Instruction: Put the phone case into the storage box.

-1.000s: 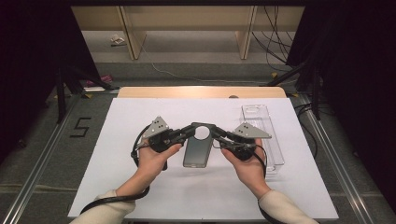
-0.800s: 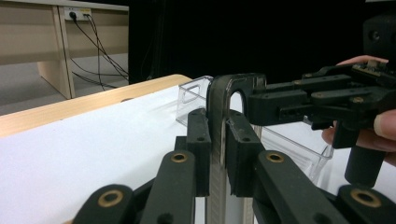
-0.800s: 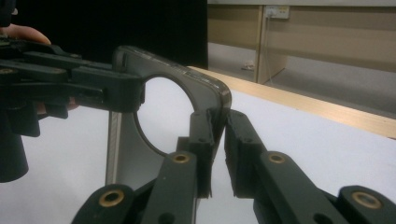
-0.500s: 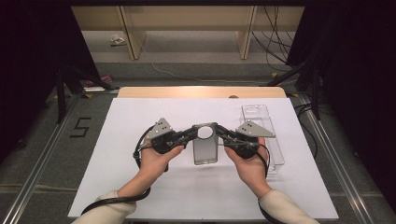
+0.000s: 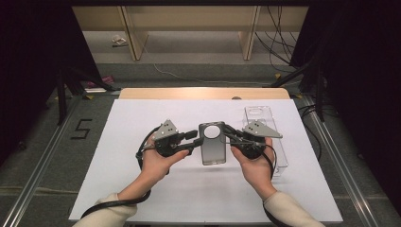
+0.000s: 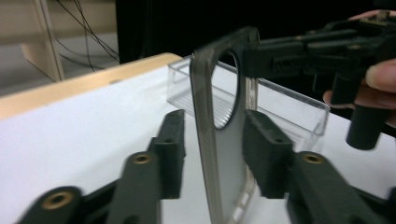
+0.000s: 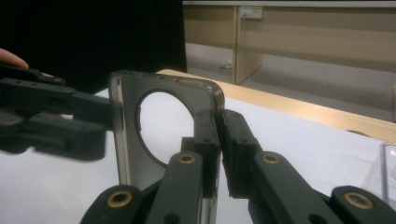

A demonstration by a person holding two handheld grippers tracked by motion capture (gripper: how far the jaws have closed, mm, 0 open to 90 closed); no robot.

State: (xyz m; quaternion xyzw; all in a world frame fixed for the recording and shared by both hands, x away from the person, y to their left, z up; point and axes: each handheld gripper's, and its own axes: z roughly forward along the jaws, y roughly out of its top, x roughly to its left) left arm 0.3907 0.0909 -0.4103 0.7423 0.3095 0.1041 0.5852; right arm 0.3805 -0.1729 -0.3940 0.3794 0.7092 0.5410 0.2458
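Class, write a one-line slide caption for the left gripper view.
Left gripper jaws, just opening, straddle a smoky phone case gripped by the right gripper.

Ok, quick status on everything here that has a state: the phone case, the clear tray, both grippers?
Phone case: smoky translucent, empty, held off the table, round camera hole at the far end.
Clear tray: empty, lying flat on the white table, at the right.
Right gripper: shut on the case's edge.
Left gripper: jaws have just been opening; case between them, pads not pressing.

a lab recording rig: black curtains [image 5: 42, 71], floor rails [image 5: 38, 175], white-topped table [image 5: 142, 113]
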